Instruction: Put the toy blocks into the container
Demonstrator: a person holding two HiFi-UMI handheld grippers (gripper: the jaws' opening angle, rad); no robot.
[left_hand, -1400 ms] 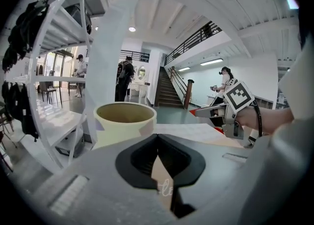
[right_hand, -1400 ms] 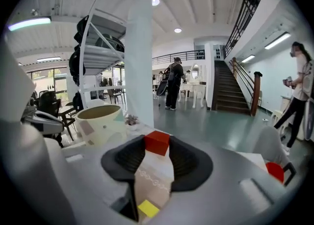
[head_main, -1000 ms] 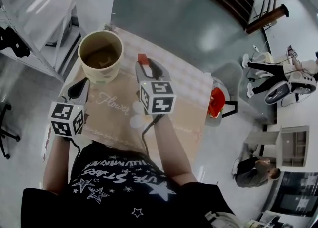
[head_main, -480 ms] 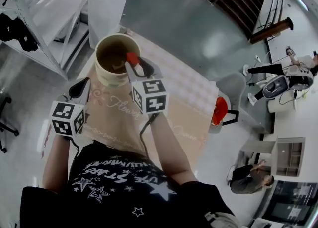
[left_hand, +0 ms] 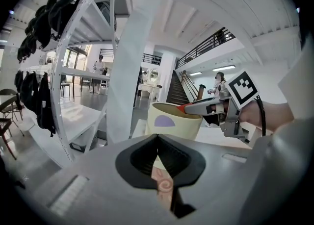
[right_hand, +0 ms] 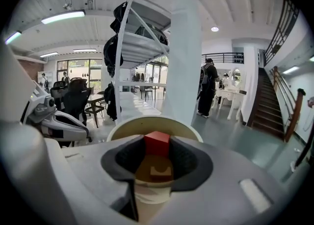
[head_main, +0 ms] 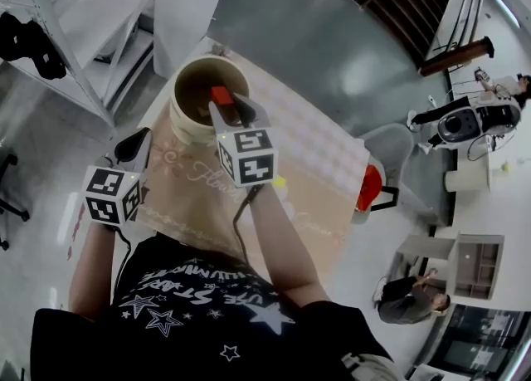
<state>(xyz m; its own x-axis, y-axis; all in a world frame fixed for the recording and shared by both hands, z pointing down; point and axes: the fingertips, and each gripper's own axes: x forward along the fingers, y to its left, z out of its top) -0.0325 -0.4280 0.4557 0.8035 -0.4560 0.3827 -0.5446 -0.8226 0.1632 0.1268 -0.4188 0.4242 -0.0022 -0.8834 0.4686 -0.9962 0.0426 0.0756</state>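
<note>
Block: we see the red block (right_hand: 157, 143) clamped between the pads of the right claw (right_hand: 157, 146), held in the air above the open mouth of the container (right_hand: 122, 123) and not yet inside it.
Position over mouth: in the head view the red block (head_main: 220, 95) sits over the side of the opening nearest the person, not over its middle.
Risk, rim: we judge that a release from here could clip the near rim and send the block out onto the bench (head_main: 315, 155).
Risk, bounce: a tan block (right_hand: 160, 171) already lies on the container's floor below, so a high drop could land on it and hop.
Risk, container: it looks light. If the claw dips and knocks the wall, the container may slide or tip.
Heading: the block sits square to the jaws, one flat face up and another facing back along the claw.
Long axis: it looks close to a cube. We cannot tell a longer side with any certainty.
Left claw: the left claw (left_hand: 157, 143) has its jaws together on nothing. It hangs over the bench near the container's left side, apart from it.
Other: a small yellow piece (head_main: 280, 181) lies on the bench beside the right arm, too small for us to identify.
</note>
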